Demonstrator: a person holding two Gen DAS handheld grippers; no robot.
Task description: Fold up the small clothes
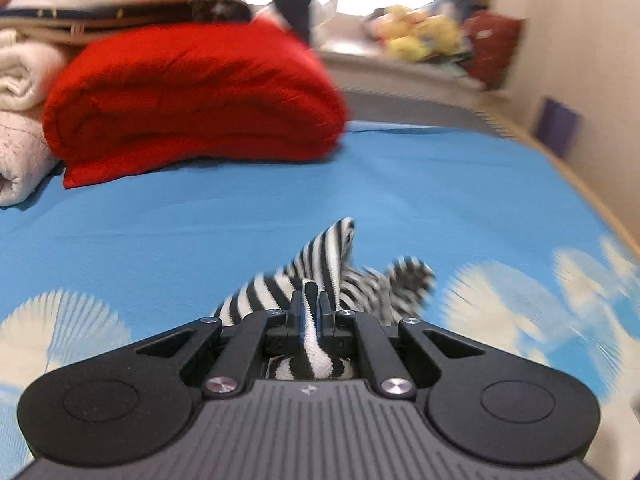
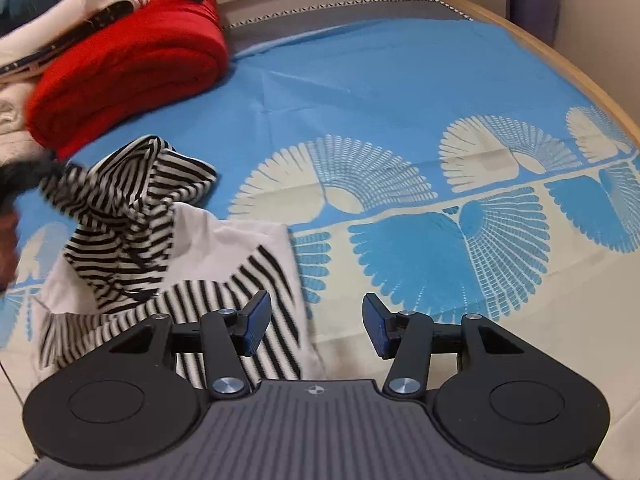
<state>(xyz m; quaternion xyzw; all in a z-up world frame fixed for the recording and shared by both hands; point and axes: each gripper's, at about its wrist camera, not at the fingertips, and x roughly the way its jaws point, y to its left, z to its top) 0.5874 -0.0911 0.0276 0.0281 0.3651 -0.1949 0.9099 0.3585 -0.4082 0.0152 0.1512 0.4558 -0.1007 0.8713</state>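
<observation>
striped garment (image 1: 316, 264) pinched in the closed left gripper (image 1: 311, 300), lifted off the bedsheet (image 1: 200, 220); right gripper (image 2: 316, 320) angled downward, open, empty.

Your left gripper (image 1: 310, 300) and right gripper (image 2: 316, 326) look alike: each has a grey ribbed body with a small round crosshair mark at its front edge, flanked by two rounded black housings with a shallow disc on top. Black linkage arms with triangular cut-outs pivot on silver screws. You can see dark blue ribbed pads (image 2: 256, 322) on the right one.
</observation>
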